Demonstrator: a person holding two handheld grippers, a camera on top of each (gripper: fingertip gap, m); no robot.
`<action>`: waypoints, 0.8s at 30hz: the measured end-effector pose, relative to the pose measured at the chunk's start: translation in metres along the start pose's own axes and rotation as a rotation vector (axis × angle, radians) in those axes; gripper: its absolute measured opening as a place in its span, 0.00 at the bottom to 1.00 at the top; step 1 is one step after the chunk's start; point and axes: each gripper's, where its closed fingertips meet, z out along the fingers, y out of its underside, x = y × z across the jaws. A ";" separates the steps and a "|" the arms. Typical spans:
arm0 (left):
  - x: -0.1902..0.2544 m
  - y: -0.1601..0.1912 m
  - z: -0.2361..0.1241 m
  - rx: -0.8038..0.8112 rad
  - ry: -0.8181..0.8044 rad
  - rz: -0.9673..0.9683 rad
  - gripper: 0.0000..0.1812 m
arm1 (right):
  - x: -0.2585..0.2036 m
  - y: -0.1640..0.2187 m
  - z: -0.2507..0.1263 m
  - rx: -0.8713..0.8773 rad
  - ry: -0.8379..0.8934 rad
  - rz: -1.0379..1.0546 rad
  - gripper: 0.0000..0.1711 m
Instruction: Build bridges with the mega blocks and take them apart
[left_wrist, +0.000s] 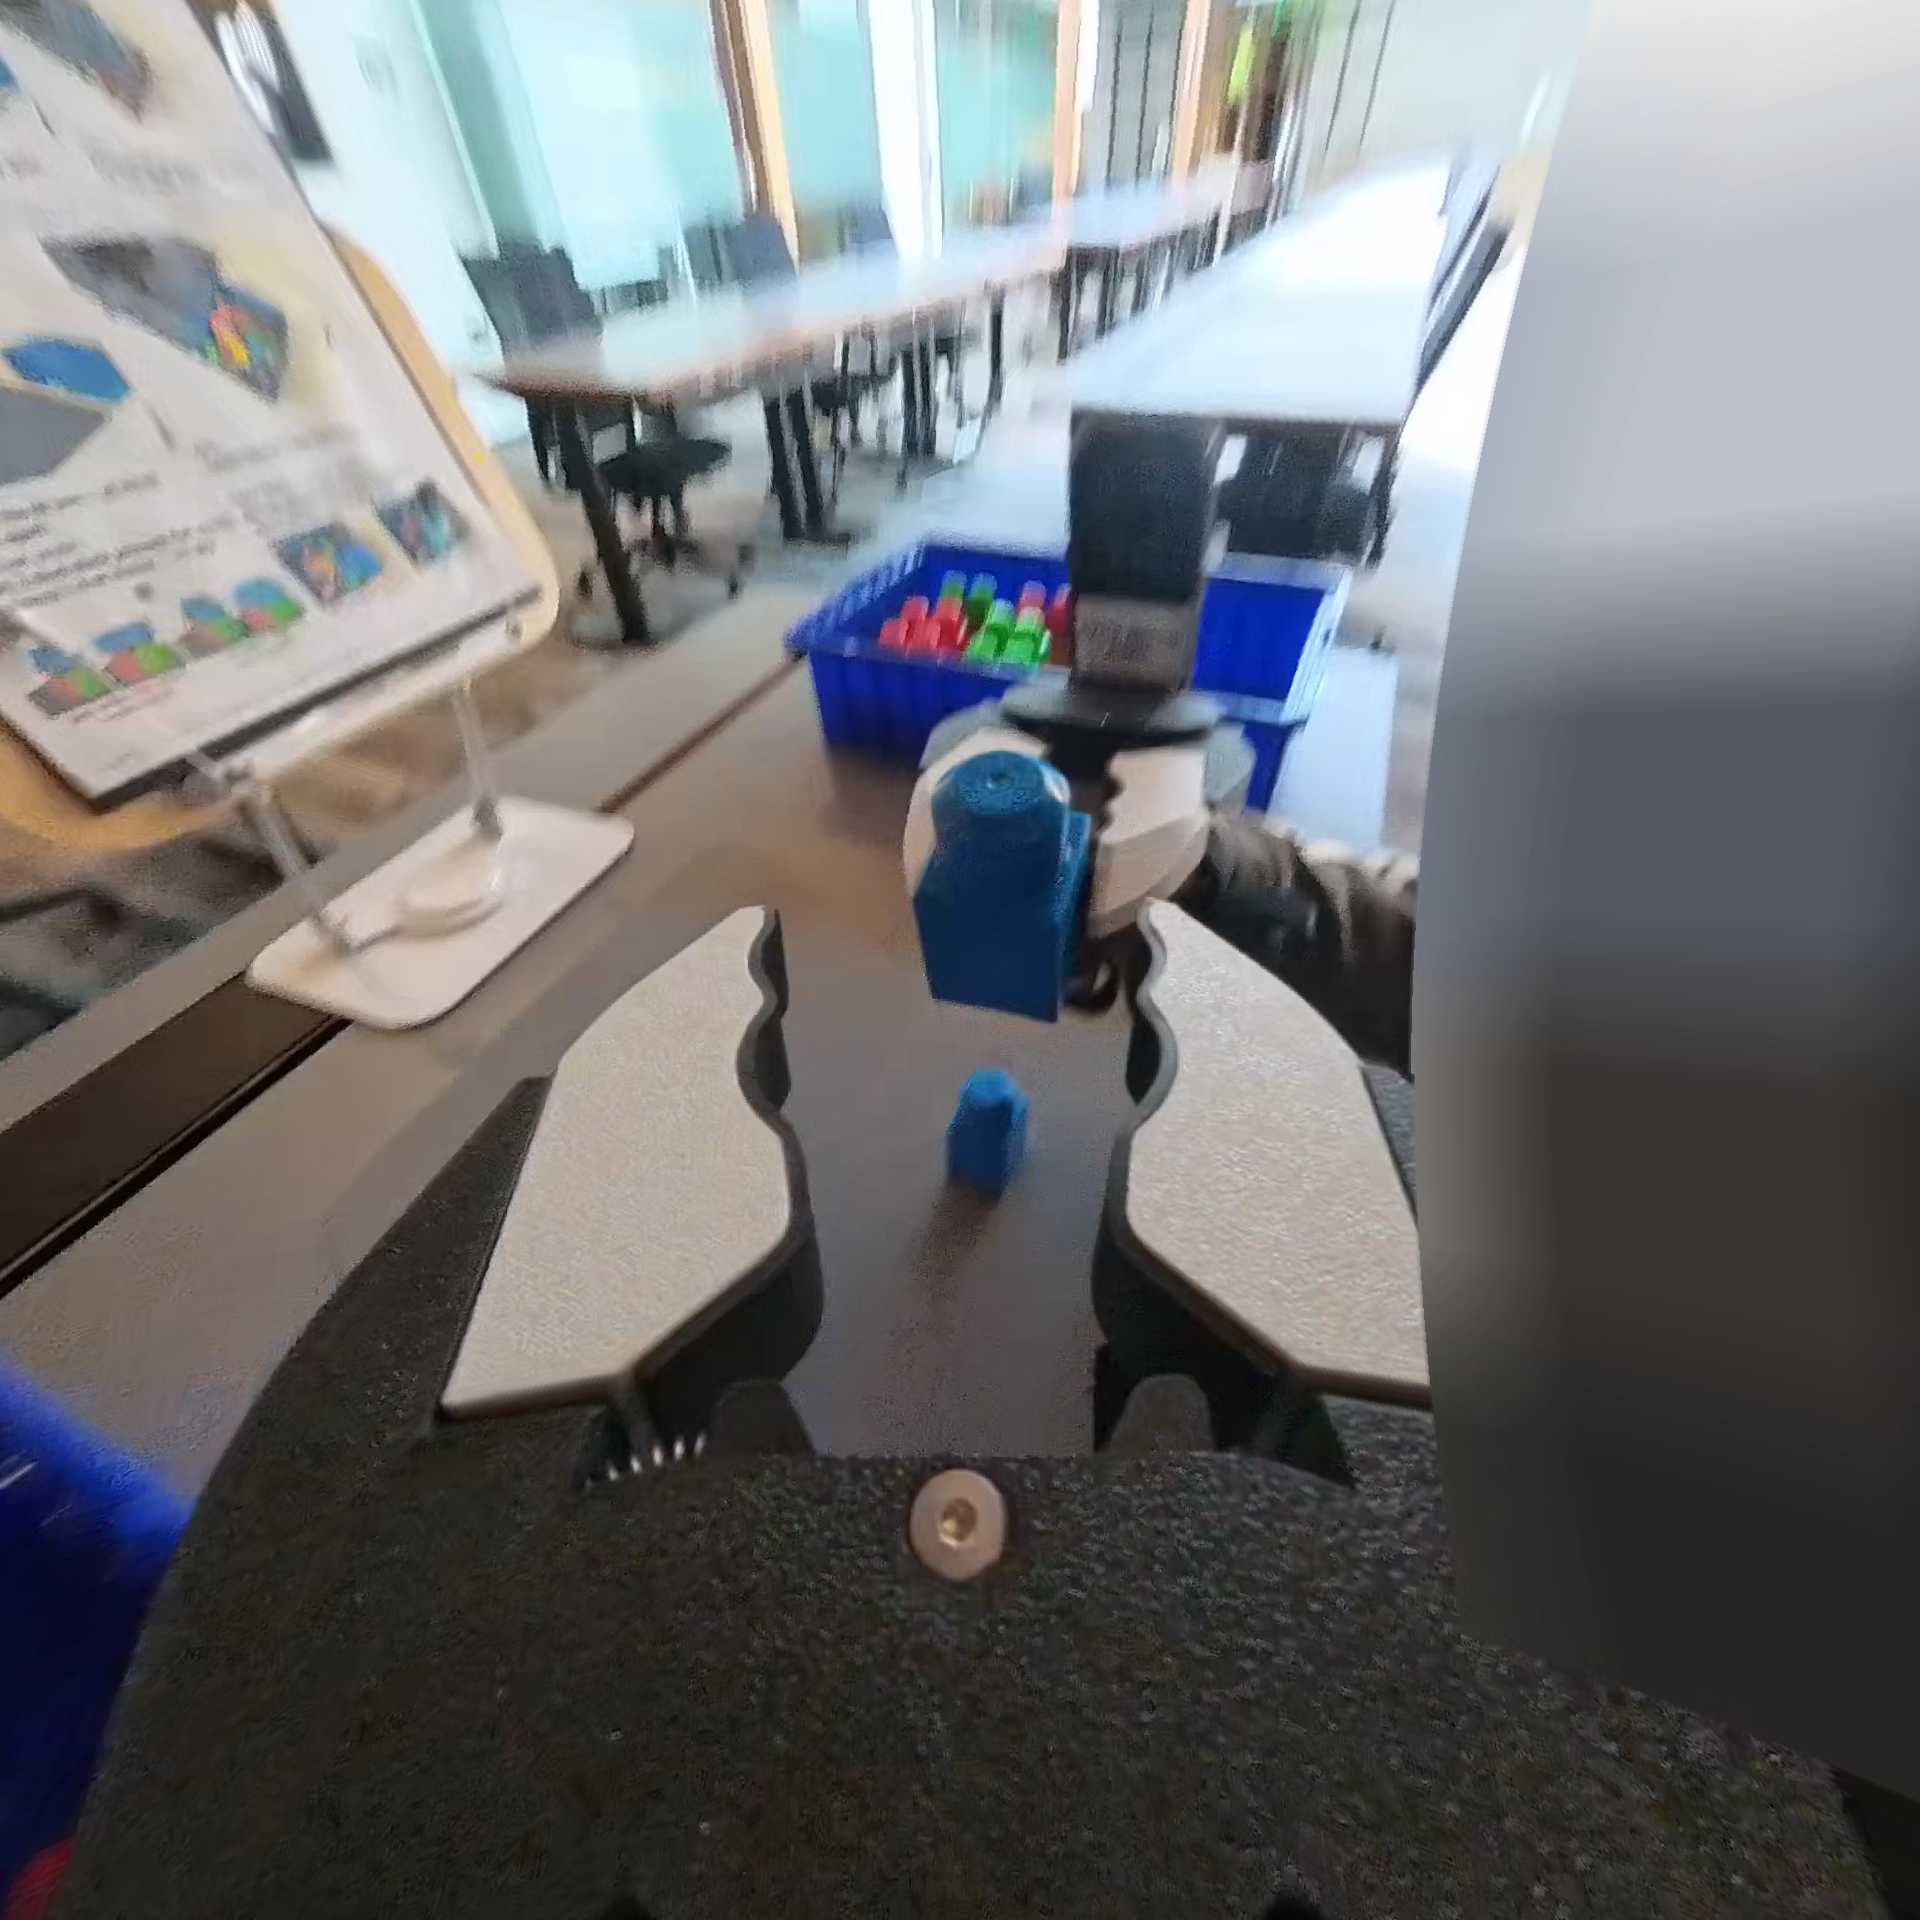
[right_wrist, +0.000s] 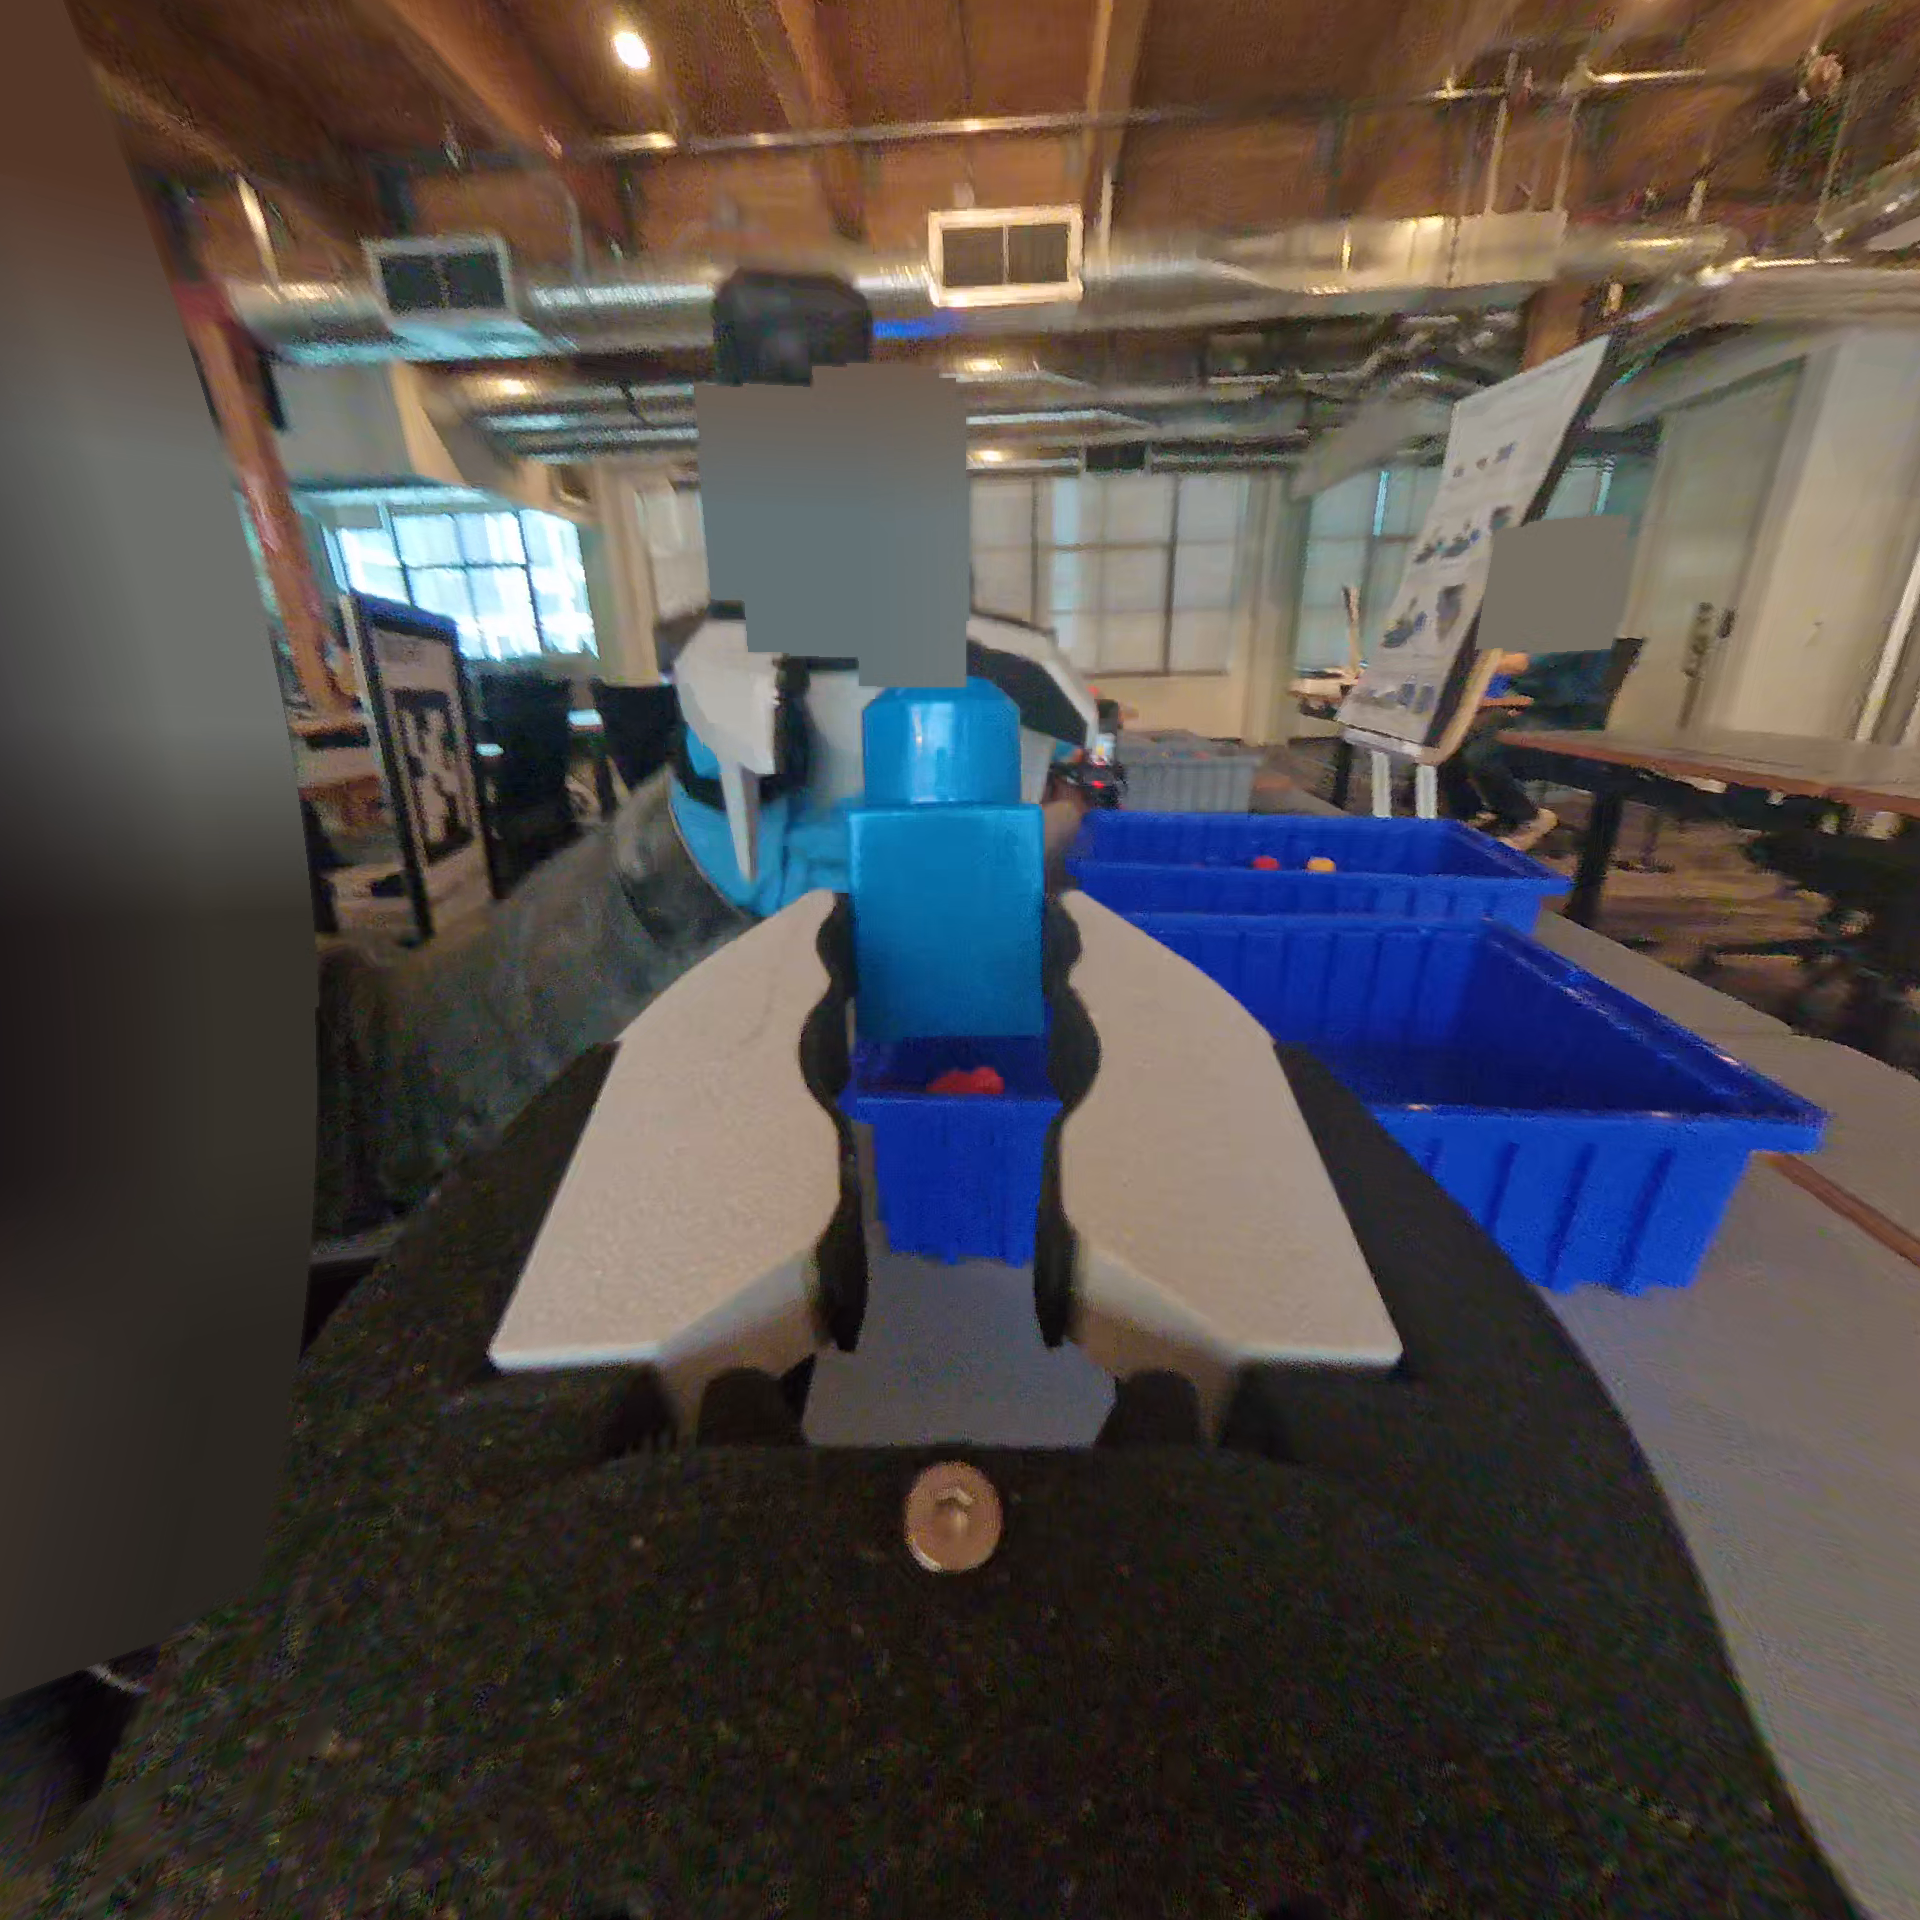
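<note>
My right gripper (right_wrist: 945, 906) is shut on a blue one-stud mega block (right_wrist: 945, 914), held upright in the air. In the left wrist view the same gripper (left_wrist: 1023, 831) holds that block (left_wrist: 997, 914) above the dark table (left_wrist: 727, 831). My left gripper (left_wrist: 956, 925) is open and empty, facing the right one. A second, smaller-looking blue block (left_wrist: 987, 1138) stands alone on the table between the left gripper's fingers (left_wrist: 644, 1143), below the held block. The left gripper's white fingers (right_wrist: 727, 717) show behind the held block in the right wrist view.
A blue bin (left_wrist: 862, 707) with red and green blocks stands on the table behind the right gripper. An instruction sheet on a white stand (left_wrist: 436, 914) stands at the left. Blue bins (right_wrist: 1507, 1101) (right_wrist: 1320, 862) (right_wrist: 951, 1174) stand ahead and right in the right wrist view. A person sits at the far right. There is about 4 cm between the tips of the two grippers.
</note>
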 end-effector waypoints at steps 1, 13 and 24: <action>0.005 -0.002 0.002 0.086 0.021 -0.022 0.34 | -0.002 -0.001 -0.002 0.017 -0.014 0.012 0.20; 0.028 0.016 0.035 0.245 0.113 -0.194 0.22 | -0.016 -0.003 -0.010 0.091 -0.082 0.072 0.20; 0.030 0.052 0.034 0.057 0.067 -0.126 0.18 | -0.016 0.006 -0.029 -0.234 -0.109 0.001 0.25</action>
